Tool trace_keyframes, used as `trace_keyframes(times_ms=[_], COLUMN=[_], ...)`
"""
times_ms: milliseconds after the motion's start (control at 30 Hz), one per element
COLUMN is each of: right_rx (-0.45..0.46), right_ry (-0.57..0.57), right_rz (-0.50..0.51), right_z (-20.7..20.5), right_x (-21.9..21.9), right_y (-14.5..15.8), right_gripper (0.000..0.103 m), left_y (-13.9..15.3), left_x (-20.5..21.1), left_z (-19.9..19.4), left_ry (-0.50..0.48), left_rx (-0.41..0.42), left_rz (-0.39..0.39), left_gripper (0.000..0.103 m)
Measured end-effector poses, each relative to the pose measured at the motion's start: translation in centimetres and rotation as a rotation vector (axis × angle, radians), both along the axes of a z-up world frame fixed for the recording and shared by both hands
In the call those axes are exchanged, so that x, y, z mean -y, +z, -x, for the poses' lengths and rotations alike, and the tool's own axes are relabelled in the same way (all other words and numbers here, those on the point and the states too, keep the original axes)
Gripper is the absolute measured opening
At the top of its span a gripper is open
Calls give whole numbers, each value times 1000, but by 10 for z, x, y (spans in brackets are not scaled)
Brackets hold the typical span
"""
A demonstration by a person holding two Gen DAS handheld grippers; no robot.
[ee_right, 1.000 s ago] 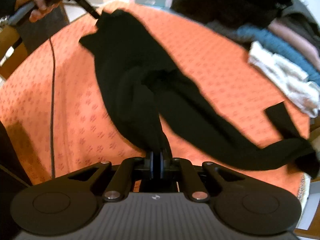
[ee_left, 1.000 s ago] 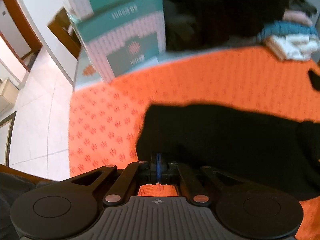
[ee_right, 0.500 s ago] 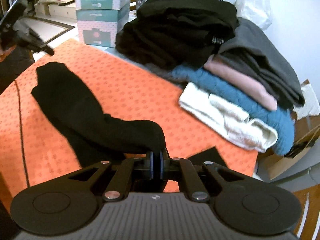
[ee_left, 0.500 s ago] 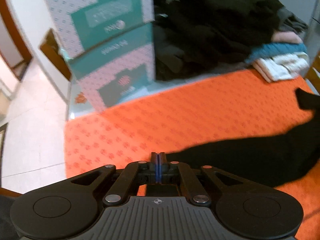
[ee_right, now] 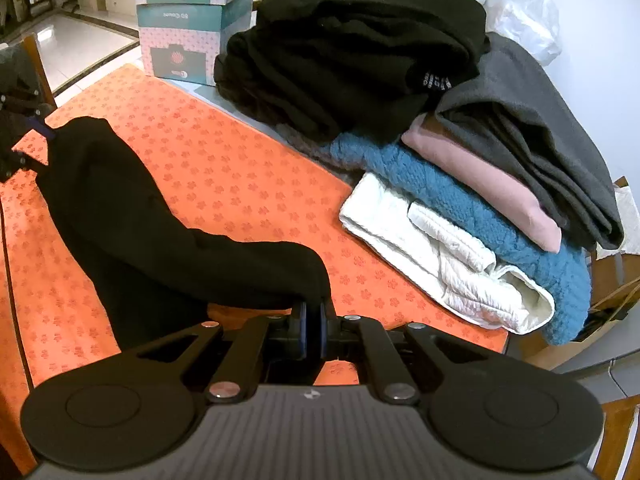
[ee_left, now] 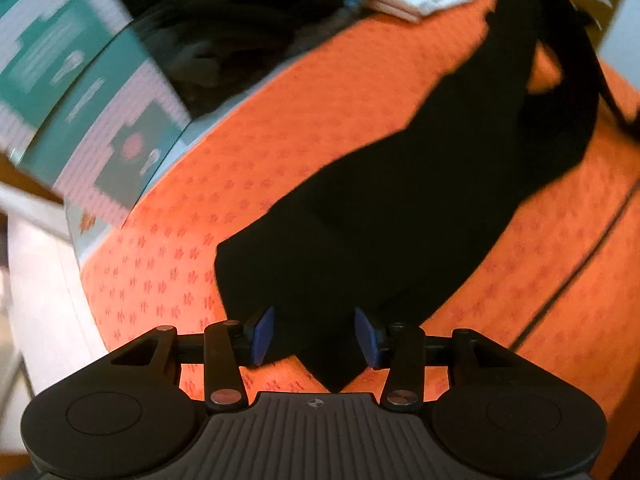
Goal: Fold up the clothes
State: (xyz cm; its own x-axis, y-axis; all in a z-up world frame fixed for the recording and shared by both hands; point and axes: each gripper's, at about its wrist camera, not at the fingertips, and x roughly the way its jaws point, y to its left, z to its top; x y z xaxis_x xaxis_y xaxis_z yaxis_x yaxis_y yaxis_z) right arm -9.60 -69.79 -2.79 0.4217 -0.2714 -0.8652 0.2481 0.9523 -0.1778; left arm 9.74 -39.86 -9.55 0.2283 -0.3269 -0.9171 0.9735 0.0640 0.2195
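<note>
A long black garment lies stretched across the orange patterned cloth. My left gripper hovers over its near end, jaws opening. The fabric lies between the blue pads, which do not press on it. In the right wrist view the same black garment runs from the far left to my right gripper, which is shut on its raised, bunched end. The left gripper shows at that view's left edge, by the garment's other end.
A pile of folded clothes in black, grey, pink, blue and white stands at the cloth's far right edge. Two stacked teal and pink boxes sit behind the cloth. A thin black cable crosses the cloth on the right.
My left gripper's jaws have parted and let go of the garment's end, and its view has rolled. My right gripper has carried the other end toward the clothes pile, drawing the garment out.
</note>
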Motion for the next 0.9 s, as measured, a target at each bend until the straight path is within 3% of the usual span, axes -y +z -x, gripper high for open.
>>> trace_keyframes(times_ms=[100,167,233,300,433,600,800,900], right_rx=[1,0,-1,-4,-8,-23,-85,-131], right_ry=[-9,-12,-19,-23,-21,-6,-13,-52], right_rz=[-2,-4,-5,-4,13,54,98,100], right_z=[1,3,4,5,7,-2,-29,-39], right_x=[2,2,3,3,6,21,58,79], right_y=[-4,-5,-7,-8,-6,-6,-27,-48], right_gripper=[7,7,7,7,7,7,6,6], left_y=[-16,-25,-27,-20,12,46,37,23], left_x=[5,6,5,4,8,31,74,90], left_z=[3,7,11,10,-7,-37,-74,-88], left_ry=[-36,-63,-91,-77,18,62,121,186], left_rx=[29,45,72,75,16,-3,4,-11], left_rz=[-39,-62,-65,-41,36,105,101,92], left_gripper=[51,46,14,11,11,10,11,18])
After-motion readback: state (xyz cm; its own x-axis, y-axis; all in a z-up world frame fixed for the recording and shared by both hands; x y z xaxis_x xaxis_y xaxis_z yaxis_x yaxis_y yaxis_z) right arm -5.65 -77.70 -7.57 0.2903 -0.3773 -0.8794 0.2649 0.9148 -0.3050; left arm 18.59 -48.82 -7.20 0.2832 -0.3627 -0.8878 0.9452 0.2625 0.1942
